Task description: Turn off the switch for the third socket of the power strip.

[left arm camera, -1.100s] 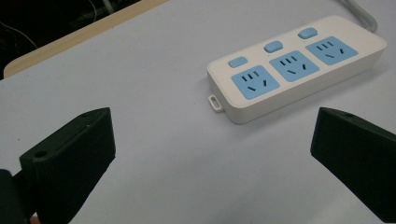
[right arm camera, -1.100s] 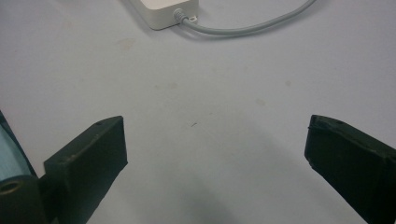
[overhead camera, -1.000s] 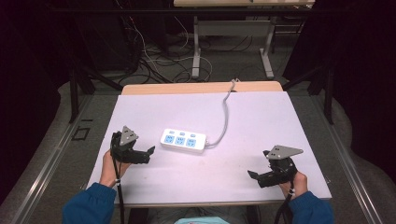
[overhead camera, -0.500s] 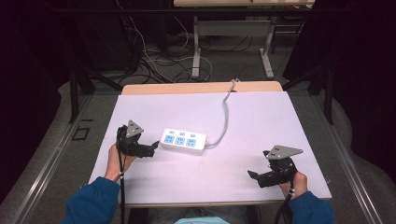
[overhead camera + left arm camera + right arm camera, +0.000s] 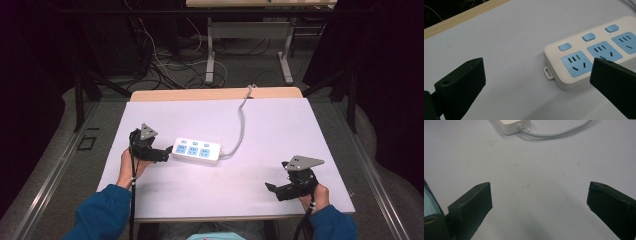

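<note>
- The desk takes up the middle of the high view: a flat rectangle with a smooth, matt, pale lilac-white top, and a strip of light wood along its far edge. In the right gripper view its surface shows faint specks and scuffs.
- The power strip lies left of centre on the desk, a long white plastic block with rounded corners. Its glossy shell carries three square light-blue socket faces with dark slots, and above each a small rounded blue button. In the left gripper view a small white hanging tab sticks out of its short end, at the centre of the frame.
- The cord is a round, smooth grey cable. It leaves the right end of the power strip, curves up through the middle of the high view and runs over the desk's far wooden edge.
- The left tool sits at the centre left of the high view, just beside the left end of the power strip. Its two blocky, matt black jaws are spread wide apart and grip nothing; in the left gripper view one jaw overlaps the near corner of the strip.
- The right tool rests at the lower right, well apart from the power strip, with a grey three-cornered plate on top. Its jaws are likewise spread over bare desk.
</note>
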### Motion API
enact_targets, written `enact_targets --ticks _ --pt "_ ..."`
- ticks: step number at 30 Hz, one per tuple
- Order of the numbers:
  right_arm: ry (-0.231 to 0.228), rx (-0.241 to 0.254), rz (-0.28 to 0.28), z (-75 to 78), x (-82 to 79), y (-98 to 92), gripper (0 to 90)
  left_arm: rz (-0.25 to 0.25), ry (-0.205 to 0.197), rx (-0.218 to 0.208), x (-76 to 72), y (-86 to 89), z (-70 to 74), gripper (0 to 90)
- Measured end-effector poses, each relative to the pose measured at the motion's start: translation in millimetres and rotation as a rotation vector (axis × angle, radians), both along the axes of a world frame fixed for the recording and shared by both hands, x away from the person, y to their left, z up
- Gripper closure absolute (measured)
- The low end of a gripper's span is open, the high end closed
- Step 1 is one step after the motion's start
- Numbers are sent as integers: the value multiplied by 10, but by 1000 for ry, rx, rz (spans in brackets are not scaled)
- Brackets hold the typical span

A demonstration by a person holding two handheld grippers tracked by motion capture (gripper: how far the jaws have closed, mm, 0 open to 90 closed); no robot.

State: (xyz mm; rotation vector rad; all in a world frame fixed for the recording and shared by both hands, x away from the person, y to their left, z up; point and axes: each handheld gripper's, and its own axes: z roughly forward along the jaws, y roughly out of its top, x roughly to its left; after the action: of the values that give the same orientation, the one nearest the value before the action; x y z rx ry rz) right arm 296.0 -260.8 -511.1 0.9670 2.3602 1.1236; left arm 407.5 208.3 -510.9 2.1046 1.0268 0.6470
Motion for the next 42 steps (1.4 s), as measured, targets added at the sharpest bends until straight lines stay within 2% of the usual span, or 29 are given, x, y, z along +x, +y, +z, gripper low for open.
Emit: enact_targets --ticks 1,8,17,20,21,22,23,25,26,28,29,32,35,36,37,39,42 --pt "-10 -5 9 0 9 -5 55 2 2 5 13 -6 -1 3" --pt "0 -2 0 -1 2 -1 56 10 14 -4 114 -60 -19 7" --pt "-3 1 -8 -10 5 8 57 3 17 31 174 -131 -20 56" --pt "-1 -5 -1 -7 9 3 56 -11 22 18 193 -148 -21 186" --pt "-1 -5 -1 -7 9 3 56 -1 17 9 200 -164 -26 186" --pt "-2 -3 -3 -8 9 6 57 -14 13 26 209 -159 -16 211" --pt "-2 -3 -3 -8 10 4 57 -14 12 10 216 -185 -18 266" --pt "-2 -3 0 -9 10 2 57 -21 11 10 225 -185 -15 341" --pt "-2 -3 0 -9 10 2 57 -32 23 0 233 -184 -16 341" --pt "1 0 -4 -9 5 7 58 -39 19 -8 248 -197 -20 488" --pt "1 0 -4 -9 5 7 58 -41 23 -20 248 -208 -22 488" --pt "-2 -1 -1 -11 12 4 59 -58 18 -39 251 -223 -18 622" --pt "-2 -4 -2 -9 9 5 59 -74 36 -42 262 -239 -10 732" --pt "-2 -4 -2 -9 9 5 59 -78 42 -50 265 -251 -11 732" --pt "0 -4 -1 -8 8 4 59 -87 42 -48 270 -262 -11 797" --pt "-2 -3 1 -9 8 6 59 -103 48 -51 280 -299 -18 854" --pt "0 -2 1 -9 8 5 59 -112 45 -56 290 -336 -34 900"
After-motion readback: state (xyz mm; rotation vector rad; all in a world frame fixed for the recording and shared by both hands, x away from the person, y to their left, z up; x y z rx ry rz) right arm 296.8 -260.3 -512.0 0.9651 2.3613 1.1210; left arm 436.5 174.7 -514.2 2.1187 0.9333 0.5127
